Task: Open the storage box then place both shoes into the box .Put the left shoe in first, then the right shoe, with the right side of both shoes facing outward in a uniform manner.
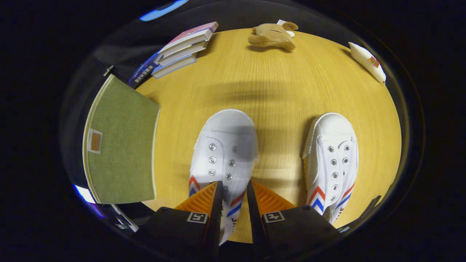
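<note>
Gripper point(233, 189) over a shoe, fingers slightly apart.
Two white shoes on the table point(276, 87): one shoe point(224, 145) has its rear between the fingers, contact unclear; the second shoe point(333, 160) lies well apart. One closed green storage box point(122, 142) alongside. Beyond: three stacked books point(180, 49), one plush toy point(273, 35), one white packet point(367, 62).
</note>
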The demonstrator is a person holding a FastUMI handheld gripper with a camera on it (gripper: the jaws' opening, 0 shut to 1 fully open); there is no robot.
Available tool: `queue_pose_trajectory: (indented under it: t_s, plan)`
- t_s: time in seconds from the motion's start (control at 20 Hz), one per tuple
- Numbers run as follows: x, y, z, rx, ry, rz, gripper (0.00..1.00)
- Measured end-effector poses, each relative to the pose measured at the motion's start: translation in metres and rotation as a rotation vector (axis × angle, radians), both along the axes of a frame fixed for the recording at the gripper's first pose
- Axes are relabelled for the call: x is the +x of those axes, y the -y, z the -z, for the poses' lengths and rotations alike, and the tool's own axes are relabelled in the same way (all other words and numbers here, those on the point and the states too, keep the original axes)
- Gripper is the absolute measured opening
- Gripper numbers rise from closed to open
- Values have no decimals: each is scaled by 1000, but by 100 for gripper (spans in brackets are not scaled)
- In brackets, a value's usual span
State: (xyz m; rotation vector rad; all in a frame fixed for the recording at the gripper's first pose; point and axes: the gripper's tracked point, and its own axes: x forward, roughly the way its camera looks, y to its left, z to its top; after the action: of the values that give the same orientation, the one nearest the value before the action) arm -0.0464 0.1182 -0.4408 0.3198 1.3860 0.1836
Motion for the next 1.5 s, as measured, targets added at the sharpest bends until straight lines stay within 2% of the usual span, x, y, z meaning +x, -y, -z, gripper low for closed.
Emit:
queue_pose_trajectory:
  t_s: [0.1, 0.2, 0.4, 0.7, 1.2, 1.35, 1.5]
  plan:
    - [0, 0, -2, 11, -25, 55, 16]
    - [0, 1, -5, 28, -38, 105, 9]
    - [-4, 1, -21, 41, -29, 118, 9]
    - [9, -10, -82, 164, 19, 184, 8]
    - [69, -86, -247, 345, 232, 108, 8]
    - [80, -127, -276, 399, 247, 74, 8]
    - [81, -170, -282, 413, 213, 46, 8]
